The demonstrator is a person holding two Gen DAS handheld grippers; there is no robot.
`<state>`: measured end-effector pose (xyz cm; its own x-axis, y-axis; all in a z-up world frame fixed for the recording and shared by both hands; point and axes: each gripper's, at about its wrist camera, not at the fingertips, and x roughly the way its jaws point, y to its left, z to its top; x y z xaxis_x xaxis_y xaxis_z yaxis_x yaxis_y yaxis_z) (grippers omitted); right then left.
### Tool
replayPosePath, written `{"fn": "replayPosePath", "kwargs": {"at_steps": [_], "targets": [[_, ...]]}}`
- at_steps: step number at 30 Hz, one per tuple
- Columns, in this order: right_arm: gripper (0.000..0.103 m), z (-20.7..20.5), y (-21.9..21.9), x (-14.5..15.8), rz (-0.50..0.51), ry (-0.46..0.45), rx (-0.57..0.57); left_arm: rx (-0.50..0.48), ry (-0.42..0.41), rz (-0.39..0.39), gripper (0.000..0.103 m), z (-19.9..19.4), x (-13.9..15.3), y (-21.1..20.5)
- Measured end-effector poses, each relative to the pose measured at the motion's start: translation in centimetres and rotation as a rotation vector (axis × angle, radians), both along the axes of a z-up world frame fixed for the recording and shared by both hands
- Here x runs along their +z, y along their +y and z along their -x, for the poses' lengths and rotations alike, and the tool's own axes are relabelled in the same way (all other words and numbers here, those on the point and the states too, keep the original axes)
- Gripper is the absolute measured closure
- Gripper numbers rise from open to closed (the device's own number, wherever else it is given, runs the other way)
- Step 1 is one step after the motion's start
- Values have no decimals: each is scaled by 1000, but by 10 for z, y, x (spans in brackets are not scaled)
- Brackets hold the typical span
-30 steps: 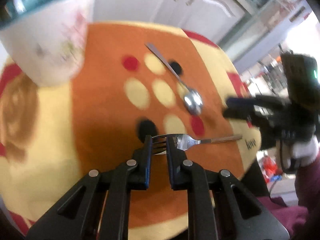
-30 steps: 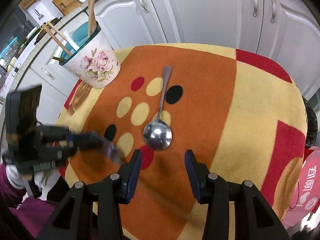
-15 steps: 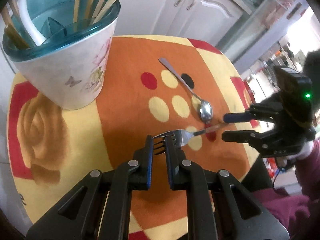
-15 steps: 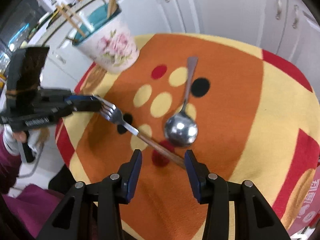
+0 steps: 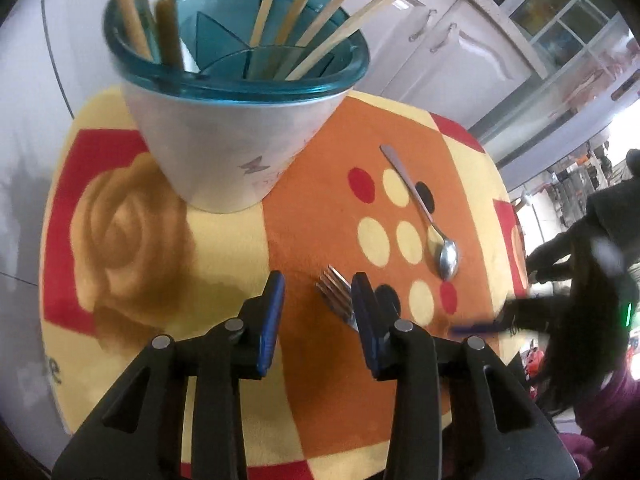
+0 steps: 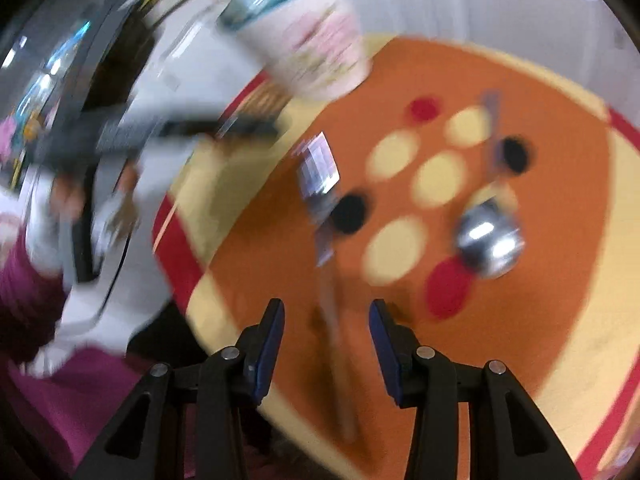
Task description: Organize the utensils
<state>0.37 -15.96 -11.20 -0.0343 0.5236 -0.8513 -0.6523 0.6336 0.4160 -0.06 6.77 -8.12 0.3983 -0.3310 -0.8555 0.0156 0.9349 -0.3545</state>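
We are opening the left gripper (image 5: 316, 300) off the fork (image 5: 336, 296); the right gripper (image 6: 326, 344), half-wide, seemingly isn't gripping it; the spoon (image 5: 444, 256) remains outside the holder (image 5: 236, 92).

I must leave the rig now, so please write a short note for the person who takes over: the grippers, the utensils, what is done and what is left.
Left gripper: open. Its jaws have just been opening, and the fork sits loose between them, close to one finger.
Right gripper: open, with the fork handle between its jaws and no pad pressing on it.
I cannot tell whether the fork rests on the cloth.
The spoon lies flat on the cloth, untouched.
The holder cup stands upright and holds wooden sticks.
Done: neither fork nor spoon is stored.
Left: put both into the holder cup.
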Motion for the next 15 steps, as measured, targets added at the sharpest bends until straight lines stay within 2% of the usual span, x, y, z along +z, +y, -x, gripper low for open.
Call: {"fn": "replayPosePath", "kwargs": {"at_steps": [2, 5, 6, 7, 8, 11, 15], "targets": [[61, -24, -13, 7, 7, -49, -110, 2, -4, -10, 70, 6, 2, -1], [61, -47, -20, 9, 18, -97, -189, 11, 13, 5, 70, 12, -3, -4], [65, -54, -18, 8, 36, -115, -211, 15, 19, 11, 70, 13, -5, -5], [70, -64, -18, 7, 49, -123, -222, 23, 28, 16, 70, 14, -9, -6], [71, -72, -14, 3, 57, -120, -229, 26, 36, 20, 70, 15, -11, -8], [87, -83, -3, -12, 95, -109, -212, 31, 63, 23, 69, 16, -19, -13], [96, -78, -11, -17, 81, -92, -200, 39, 59, 13, 69, 18, -19, -14]]}}
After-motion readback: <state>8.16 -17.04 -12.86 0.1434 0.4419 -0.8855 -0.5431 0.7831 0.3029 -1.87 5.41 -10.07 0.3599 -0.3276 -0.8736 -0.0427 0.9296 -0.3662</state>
